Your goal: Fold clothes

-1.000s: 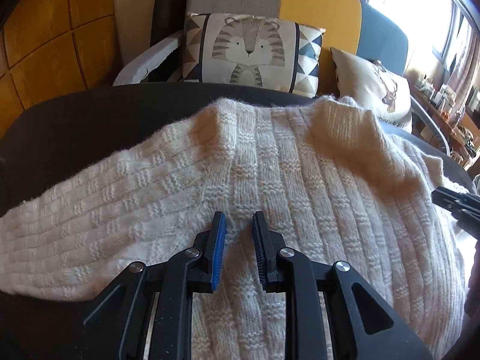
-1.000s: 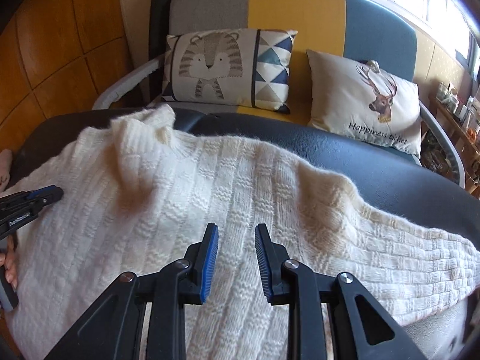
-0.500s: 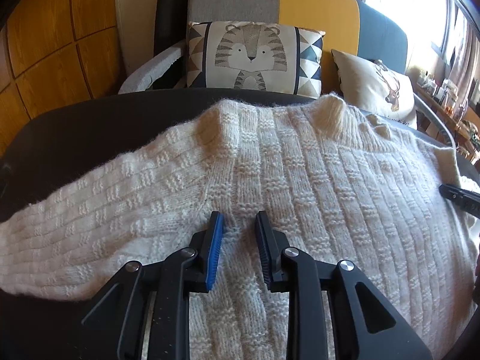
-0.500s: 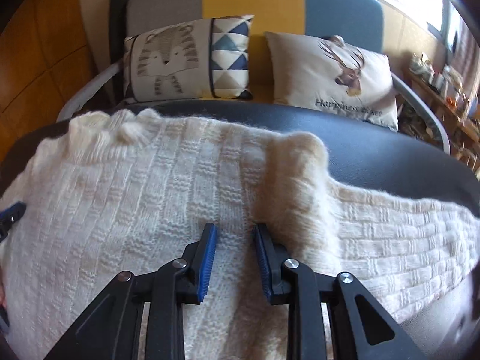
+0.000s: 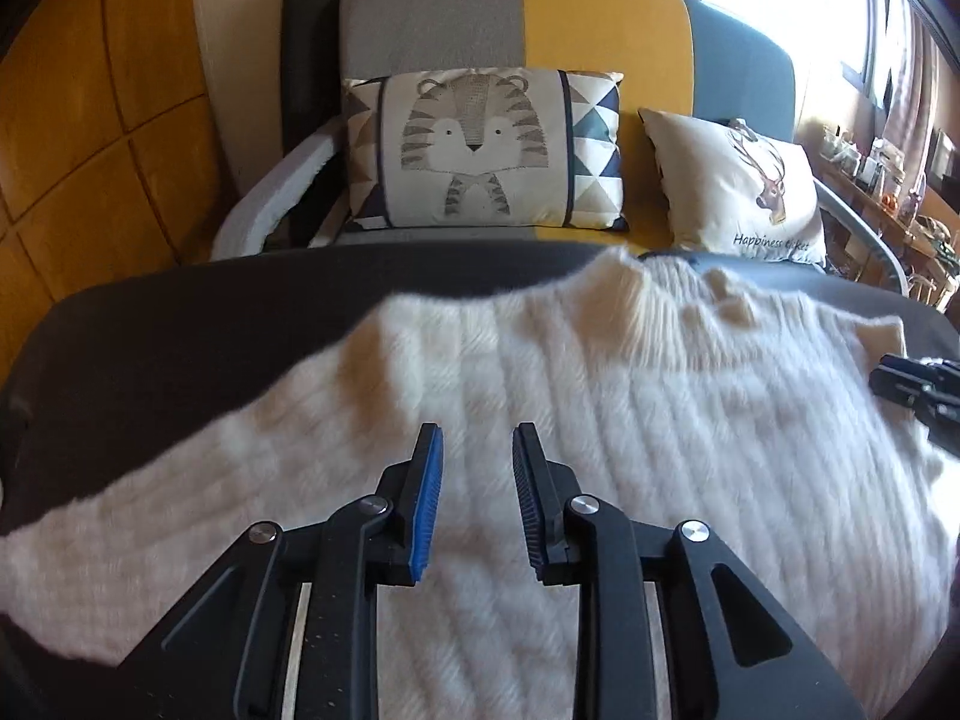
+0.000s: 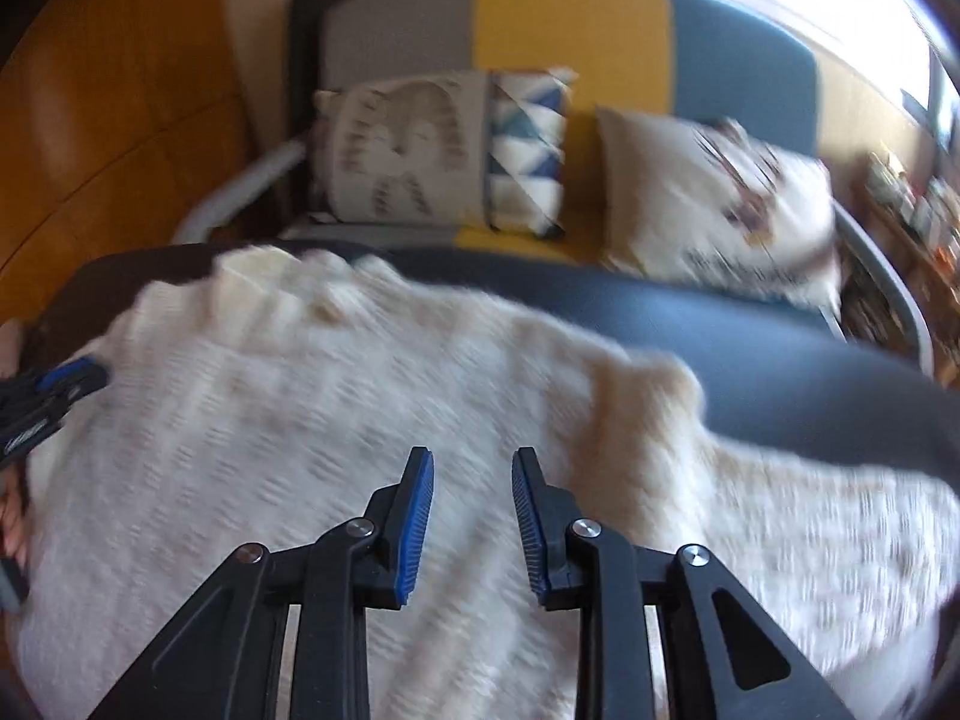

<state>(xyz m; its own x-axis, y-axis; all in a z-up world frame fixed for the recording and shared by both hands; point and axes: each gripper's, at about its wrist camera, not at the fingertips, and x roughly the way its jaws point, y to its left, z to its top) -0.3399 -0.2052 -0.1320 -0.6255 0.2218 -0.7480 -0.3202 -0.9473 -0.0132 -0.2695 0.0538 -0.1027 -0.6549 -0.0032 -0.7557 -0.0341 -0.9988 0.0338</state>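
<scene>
Sweater (image 5: 630, 420) spread flat on dark bench (image 5: 180, 324), sleeves out sideways. Left gripper (image 5: 477, 450) and right gripper (image 6: 471, 474) both narrowly parted, empty, above knit. I'd pinch sleeve edge cleanly, single layer, fold inward.

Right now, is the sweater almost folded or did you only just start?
Only just starting. Done: the cream sweater lies spread flat on the dark table, both sleeves still stretched out sideways. In hand: nothing; the left claw and right claw are both open above the knit, gripping no fabric. Left: fold in both sleeves, then fold the body.
</scene>
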